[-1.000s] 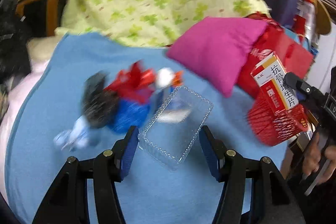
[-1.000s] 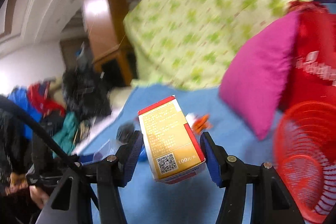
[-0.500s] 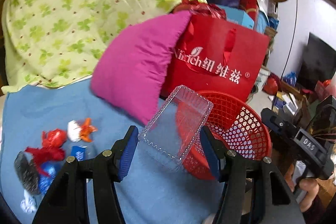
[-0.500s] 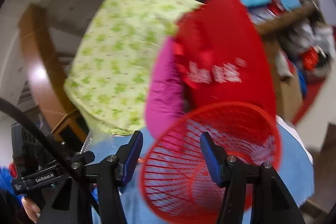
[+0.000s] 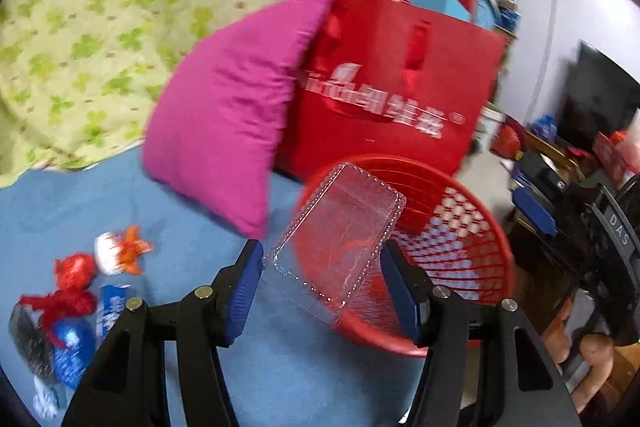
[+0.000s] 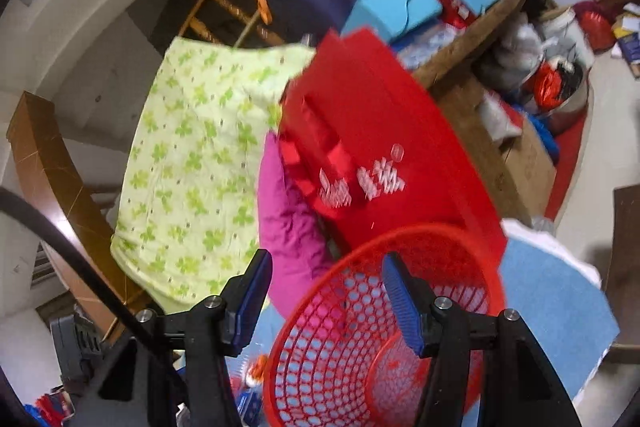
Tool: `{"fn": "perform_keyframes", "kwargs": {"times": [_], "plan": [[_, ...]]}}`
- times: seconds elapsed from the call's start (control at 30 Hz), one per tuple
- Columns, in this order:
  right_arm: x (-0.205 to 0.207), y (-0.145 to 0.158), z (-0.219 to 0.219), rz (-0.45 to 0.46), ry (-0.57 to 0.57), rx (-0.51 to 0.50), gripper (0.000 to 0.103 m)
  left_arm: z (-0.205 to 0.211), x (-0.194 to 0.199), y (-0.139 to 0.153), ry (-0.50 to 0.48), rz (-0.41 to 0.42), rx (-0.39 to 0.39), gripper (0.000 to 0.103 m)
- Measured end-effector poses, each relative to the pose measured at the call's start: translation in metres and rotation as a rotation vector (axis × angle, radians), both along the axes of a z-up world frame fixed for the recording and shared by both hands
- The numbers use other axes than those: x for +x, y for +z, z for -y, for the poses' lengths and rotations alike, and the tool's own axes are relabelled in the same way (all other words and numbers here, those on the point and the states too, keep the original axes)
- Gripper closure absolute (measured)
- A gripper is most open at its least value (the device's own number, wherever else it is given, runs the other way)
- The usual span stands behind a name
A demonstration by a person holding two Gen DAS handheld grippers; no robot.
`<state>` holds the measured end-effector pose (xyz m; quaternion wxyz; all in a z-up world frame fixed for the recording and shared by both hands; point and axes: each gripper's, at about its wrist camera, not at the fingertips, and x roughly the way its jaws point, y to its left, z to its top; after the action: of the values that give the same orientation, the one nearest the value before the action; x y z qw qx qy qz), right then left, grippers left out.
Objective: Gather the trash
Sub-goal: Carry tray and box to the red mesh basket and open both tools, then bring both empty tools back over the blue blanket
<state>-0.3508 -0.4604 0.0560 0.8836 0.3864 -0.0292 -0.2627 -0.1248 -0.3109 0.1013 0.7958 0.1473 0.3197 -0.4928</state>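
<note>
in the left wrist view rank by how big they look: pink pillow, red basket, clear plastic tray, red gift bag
1. red gift bag and pink pillow: too alike to rank
2. red basket
3. clear plastic tray, smallest although nearest the camera

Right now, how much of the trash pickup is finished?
Part way. The red basket shows no trash inside that I can make out. The left gripper holds a clear plastic tray over its rim. The right gripper is empty, jaws opening. Candy wrappers lie uncollected on the blue blanket.
</note>
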Motion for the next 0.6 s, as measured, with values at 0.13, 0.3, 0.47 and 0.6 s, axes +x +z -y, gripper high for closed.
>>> {"fn": "perform_keyframes", "kwargs": {"times": [0.13, 0.3, 0.47, 0.6], "plan": [[-0.003, 0.002, 0.004, 0.019, -0.027, 0.013, 0.041, 0.018, -0.011, 0.0, -0.021, 0.041, 0.037, 0.024], [0.009, 0.013, -0.009, -0.013, -0.007, -0.061, 0.041, -0.024, 0.002, 0.007, 0.045, 0.009, -0.028, 0.023], [0.029, 0.027, -0.044, -0.036, 0.07, -0.203, 0.035, -0.112, 0.033, 0.01, 0.221, 0.051, -0.065, 0.023], [0.055, 0.038, -0.094, -0.073, 0.16, -0.373, 0.034, -0.204, 0.059, 0.003, 0.449, 0.125, -0.05, 0.022]]}}
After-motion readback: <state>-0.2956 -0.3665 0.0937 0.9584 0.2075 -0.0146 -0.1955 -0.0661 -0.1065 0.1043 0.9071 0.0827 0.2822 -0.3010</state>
